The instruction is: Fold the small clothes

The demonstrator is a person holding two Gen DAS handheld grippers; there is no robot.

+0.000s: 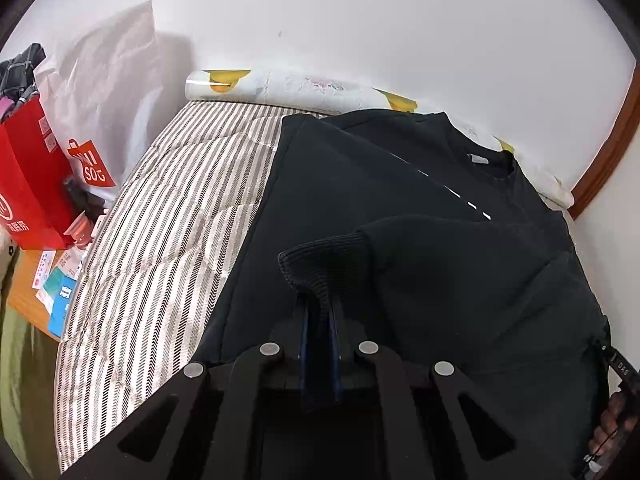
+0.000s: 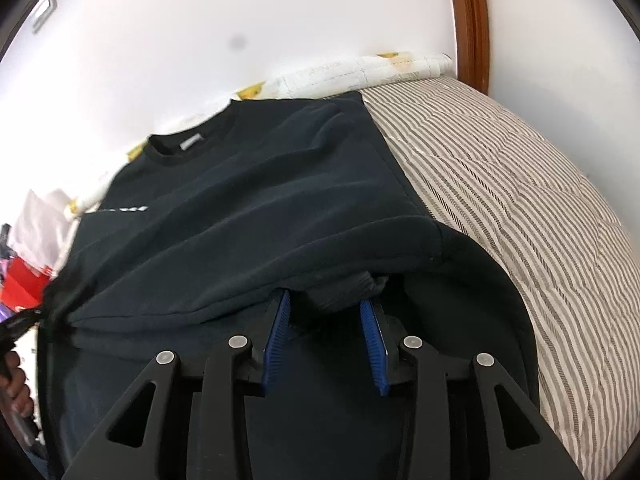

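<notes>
A black sweatshirt (image 1: 360, 184) lies flat on the striped bed, collar toward the wall, with a white dashed line across its chest. My left gripper (image 1: 318, 308) is shut on the ribbed cuff (image 1: 320, 264) of one sleeve, which is drawn across the body. In the right wrist view the sweatshirt (image 2: 260, 184) fills the middle, its other sleeve curling over the right side. My right gripper (image 2: 325, 297) stands open, blue pads (image 2: 276, 340) well apart. That sleeve's grey-black cuff (image 2: 348, 284) sits bunched between the tips, and neither pad presses on it.
The striped quilt (image 1: 160, 220) is bare left of the garment and also on its other side (image 2: 520, 200). A rolled floral blanket (image 1: 280, 84) lines the wall. A red bag (image 1: 28, 176), white shopping bag (image 1: 100, 120) and cluttered wooden side table (image 1: 52, 280) stand at left. A person's hand (image 2: 16, 380) shows.
</notes>
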